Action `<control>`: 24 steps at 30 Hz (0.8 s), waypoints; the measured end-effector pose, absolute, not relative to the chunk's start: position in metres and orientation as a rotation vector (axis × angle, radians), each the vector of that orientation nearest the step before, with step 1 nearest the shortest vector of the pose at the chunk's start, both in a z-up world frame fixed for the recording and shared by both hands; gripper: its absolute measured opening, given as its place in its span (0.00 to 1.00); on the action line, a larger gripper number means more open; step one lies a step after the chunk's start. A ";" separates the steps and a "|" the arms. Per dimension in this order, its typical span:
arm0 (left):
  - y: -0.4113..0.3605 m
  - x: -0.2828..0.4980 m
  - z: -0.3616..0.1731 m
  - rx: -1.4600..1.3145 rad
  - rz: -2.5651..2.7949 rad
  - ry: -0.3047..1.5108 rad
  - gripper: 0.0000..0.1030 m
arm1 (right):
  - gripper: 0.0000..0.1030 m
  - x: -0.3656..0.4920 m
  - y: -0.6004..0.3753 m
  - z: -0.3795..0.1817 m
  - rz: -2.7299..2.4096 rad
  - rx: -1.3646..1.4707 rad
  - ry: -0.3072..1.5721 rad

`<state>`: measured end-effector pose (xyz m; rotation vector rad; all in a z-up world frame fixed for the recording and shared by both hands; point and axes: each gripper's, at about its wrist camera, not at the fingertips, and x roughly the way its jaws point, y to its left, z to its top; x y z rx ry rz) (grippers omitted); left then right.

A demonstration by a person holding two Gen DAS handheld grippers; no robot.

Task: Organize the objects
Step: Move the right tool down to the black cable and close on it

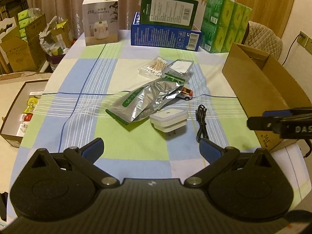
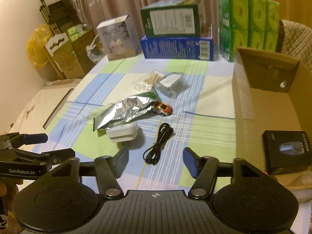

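Observation:
On the checked tablecloth lie a silver foil bag (image 1: 145, 100) (image 2: 126, 112), a white plug-shaped box (image 1: 169, 121) (image 2: 122, 132), a coiled black cable (image 1: 201, 122) (image 2: 159, 143), a toy car (image 1: 186, 94) (image 2: 162, 108), a pack of cotton swabs (image 1: 154, 66) (image 2: 149, 80) and a small clear box (image 1: 180, 67) (image 2: 170, 81). My left gripper (image 1: 151, 149) is open and empty, hovering near the table's front. My right gripper (image 2: 156, 159) is open and empty, just in front of the cable. An open cardboard box (image 1: 253, 81) (image 2: 251, 85) stands at the right; a black product box (image 2: 288, 151) lies inside.
A humidifier box (image 1: 101, 21), a green box on a blue box (image 1: 165, 29) and green tissue packs (image 1: 224, 25) line the table's far edge. Cartons stand on the floor at left (image 1: 23, 44). A tray of small items (image 1: 21, 109) lies below the table's left edge.

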<state>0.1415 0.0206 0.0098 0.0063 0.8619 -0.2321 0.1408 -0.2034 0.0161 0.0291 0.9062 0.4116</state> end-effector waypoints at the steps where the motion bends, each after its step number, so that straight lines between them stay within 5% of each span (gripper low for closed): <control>1: 0.020 0.145 0.007 0.009 -0.229 0.865 0.99 | 0.46 0.145 -0.202 0.011 0.417 0.028 0.917; 24: 0.020 0.195 -0.039 -0.007 -0.226 0.908 0.99 | 0.28 0.217 -0.172 -0.071 0.416 0.024 1.021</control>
